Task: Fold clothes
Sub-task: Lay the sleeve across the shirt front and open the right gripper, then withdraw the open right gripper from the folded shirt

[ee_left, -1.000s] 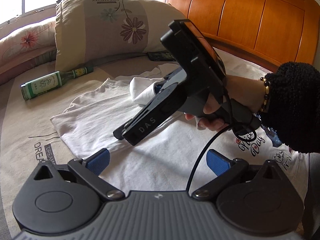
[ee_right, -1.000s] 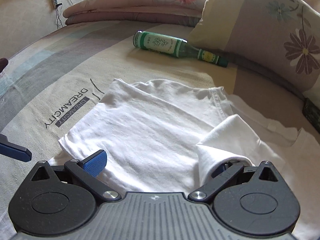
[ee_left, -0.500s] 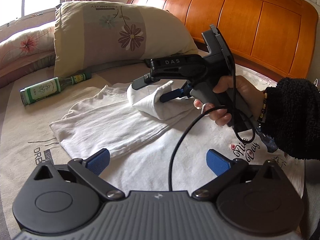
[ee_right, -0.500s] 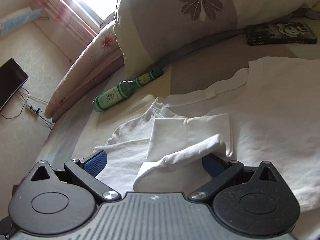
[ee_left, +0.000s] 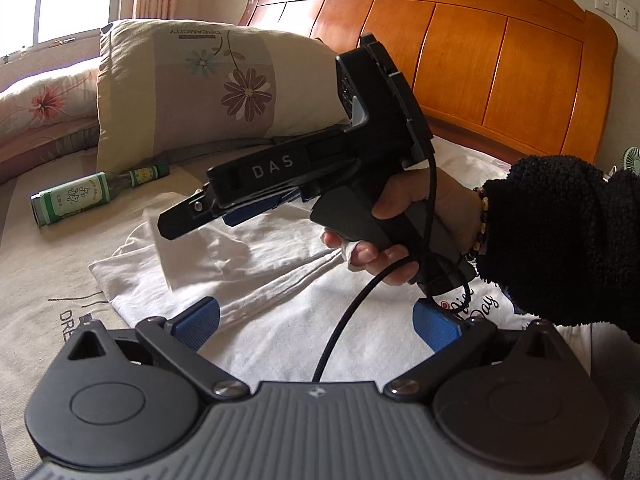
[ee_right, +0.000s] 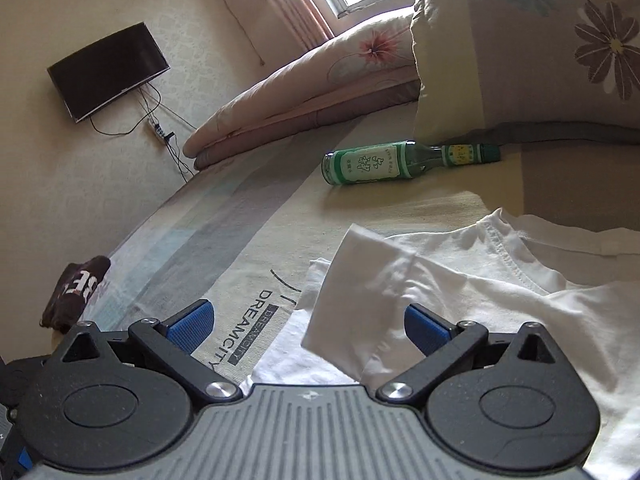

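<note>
A white T-shirt (ee_left: 280, 308) (ee_right: 520, 300) lies spread on the bed, with print near its right end. One sleeve (ee_left: 196, 252) (ee_right: 360, 300) is turned in over the body of the shirt, its free edge partly raised. My right gripper (ee_left: 192, 220) (ee_right: 306, 326) hovers just above that sleeve with its blue pads wide apart. The sleeve's fold lies against the right-hand pad (ee_right: 424, 330), and nothing is clamped. My left gripper (ee_left: 316, 324) is open over the shirt's near edge and holds nothing.
A green glass bottle (ee_left: 92, 198) (ee_right: 400, 162) lies on the sheet beyond the shirt, in front of a flowered pillow (ee_left: 208, 88). A wooden headboard (ee_left: 480, 60) stands behind. A dark garment (ee_right: 76, 288) lies at the bed's far edge. A black-sleeved hand (ee_left: 560, 240) holds the right gripper.
The right gripper has carried the sleeve across the shirt toward the bottle side and levelled out. The sleeve has slipped off its right finger and now lies folded over the shirt. The left gripper stayed put.
</note>
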Demonstrator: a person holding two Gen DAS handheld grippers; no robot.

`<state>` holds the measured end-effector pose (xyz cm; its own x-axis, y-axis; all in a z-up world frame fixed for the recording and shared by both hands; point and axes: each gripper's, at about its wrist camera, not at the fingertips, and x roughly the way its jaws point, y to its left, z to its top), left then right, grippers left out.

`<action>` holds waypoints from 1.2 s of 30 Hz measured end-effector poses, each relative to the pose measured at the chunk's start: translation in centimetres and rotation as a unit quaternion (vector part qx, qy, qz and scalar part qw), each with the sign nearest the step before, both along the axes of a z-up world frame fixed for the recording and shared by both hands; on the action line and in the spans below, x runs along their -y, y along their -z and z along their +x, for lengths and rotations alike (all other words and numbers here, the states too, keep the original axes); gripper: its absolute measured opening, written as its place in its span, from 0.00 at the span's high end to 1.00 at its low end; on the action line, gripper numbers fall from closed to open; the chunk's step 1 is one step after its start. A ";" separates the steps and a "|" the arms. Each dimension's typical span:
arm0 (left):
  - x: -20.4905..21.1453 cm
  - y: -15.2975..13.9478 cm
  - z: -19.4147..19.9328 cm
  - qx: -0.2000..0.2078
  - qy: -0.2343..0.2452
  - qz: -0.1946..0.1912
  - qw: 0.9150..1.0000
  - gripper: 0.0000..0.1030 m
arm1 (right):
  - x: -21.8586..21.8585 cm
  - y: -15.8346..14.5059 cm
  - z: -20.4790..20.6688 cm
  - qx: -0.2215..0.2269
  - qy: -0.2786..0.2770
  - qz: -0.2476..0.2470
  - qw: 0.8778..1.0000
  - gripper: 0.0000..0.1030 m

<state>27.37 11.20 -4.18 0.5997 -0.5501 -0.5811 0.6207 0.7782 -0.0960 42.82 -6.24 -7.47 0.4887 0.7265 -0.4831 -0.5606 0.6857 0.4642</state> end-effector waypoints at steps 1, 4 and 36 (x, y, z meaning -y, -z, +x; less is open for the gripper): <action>-0.1 0.0 0.0 0.000 -0.001 -0.001 1.000 0.01 | 0.3 0.0 0.0 0.000 0.009 -0.001 1.000 0.00; -0.2 -0.1 0.0 0.001 -0.002 -0.005 1.000 0.01 | 1.4 0.4 0.5 -0.021 0.038 0.010 0.999 0.00; -0.5 -1.0 2.3 -0.009 -0.071 -0.061 0.996 0.01 | 20.8 1.2 -11.4 0.039 0.245 -0.326 0.912 0.42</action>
